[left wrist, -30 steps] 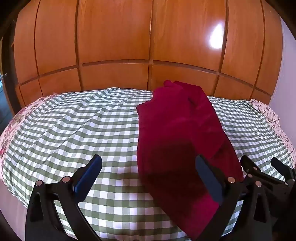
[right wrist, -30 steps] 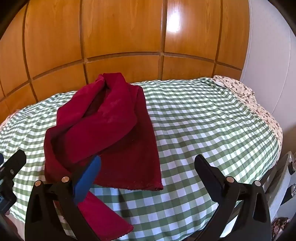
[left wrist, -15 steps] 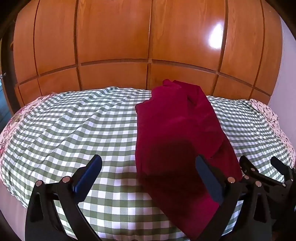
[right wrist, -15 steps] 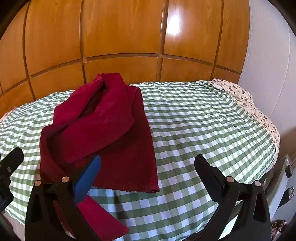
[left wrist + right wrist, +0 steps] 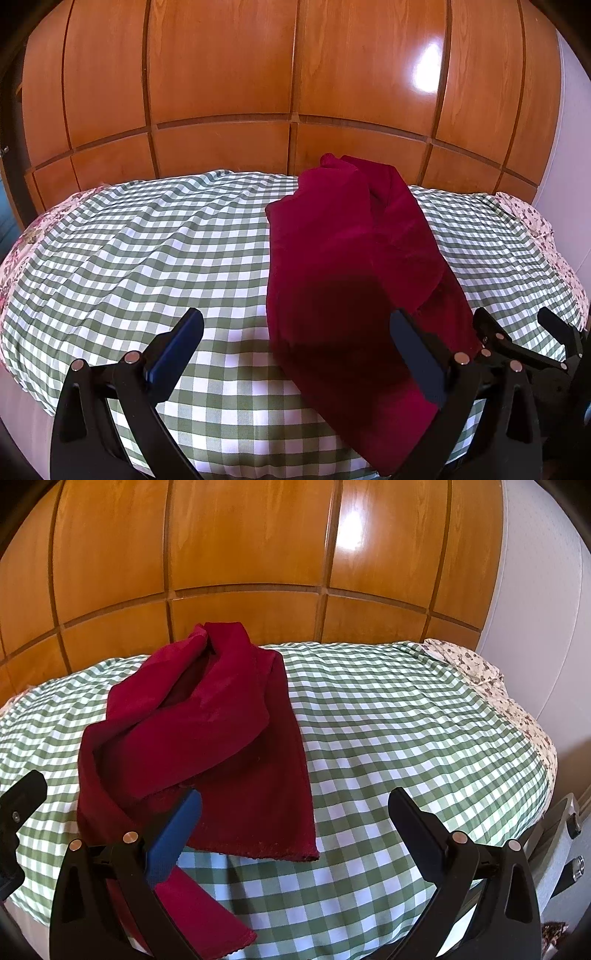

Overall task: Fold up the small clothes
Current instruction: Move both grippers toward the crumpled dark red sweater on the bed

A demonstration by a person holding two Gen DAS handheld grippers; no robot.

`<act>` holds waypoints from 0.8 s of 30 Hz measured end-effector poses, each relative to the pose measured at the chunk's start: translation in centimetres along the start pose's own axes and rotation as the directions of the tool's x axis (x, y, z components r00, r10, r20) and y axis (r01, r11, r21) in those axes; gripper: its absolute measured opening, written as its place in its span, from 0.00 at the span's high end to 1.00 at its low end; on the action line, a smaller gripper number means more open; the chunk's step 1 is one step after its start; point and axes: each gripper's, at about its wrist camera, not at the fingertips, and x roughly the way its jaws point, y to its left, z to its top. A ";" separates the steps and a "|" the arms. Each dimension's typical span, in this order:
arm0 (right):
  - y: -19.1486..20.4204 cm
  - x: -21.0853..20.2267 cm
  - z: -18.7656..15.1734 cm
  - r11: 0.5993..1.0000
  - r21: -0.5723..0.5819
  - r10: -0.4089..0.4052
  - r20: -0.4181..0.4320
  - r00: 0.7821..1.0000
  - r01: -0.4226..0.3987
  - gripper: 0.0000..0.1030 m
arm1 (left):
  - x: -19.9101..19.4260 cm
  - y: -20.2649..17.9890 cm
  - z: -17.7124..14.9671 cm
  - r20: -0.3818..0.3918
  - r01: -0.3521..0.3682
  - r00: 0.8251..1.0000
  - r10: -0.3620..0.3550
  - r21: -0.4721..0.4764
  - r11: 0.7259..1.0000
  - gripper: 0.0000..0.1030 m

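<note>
Right wrist view: both tools, left tool [image 5: 295, 350] and right tool [image 5: 295, 830], gape wide and empty over the rumpled maroon garment [image 5: 207, 731] on the gingham bed [image 5: 406, 720]. Grabbing just one overlapping layer could drag it crooked.

A bed [image 5: 147, 258] in green-and-white checked cover stands before glossy wooden wardrobe panels [image 5: 221, 74], a white wall [image 5: 535, 590] at right.

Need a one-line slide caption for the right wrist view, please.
Open right gripper poised above a crumpled dark red garment on the green checked bedspread.
</note>
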 end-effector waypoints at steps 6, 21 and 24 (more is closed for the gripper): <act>-0.9 0.0 0.2 1.000 0.030 0.002 0.001 1.000 -0.002 0.03 | 0.1 -0.3 0.3 0.003 -0.019 1.000 0.019 0.015 1.000 0.02; -2.7 1.1 0.4 0.997 0.078 -0.001 -0.034 0.999 0.004 0.03 | 0.7 -0.9 0.4 -0.016 -0.007 1.000 0.008 0.041 0.999 0.02; -3.0 1.6 0.4 0.996 0.086 -0.002 -0.047 0.999 0.006 0.03 | 0.8 -1.2 0.4 -0.021 -0.003 1.000 0.004 0.049 0.999 0.02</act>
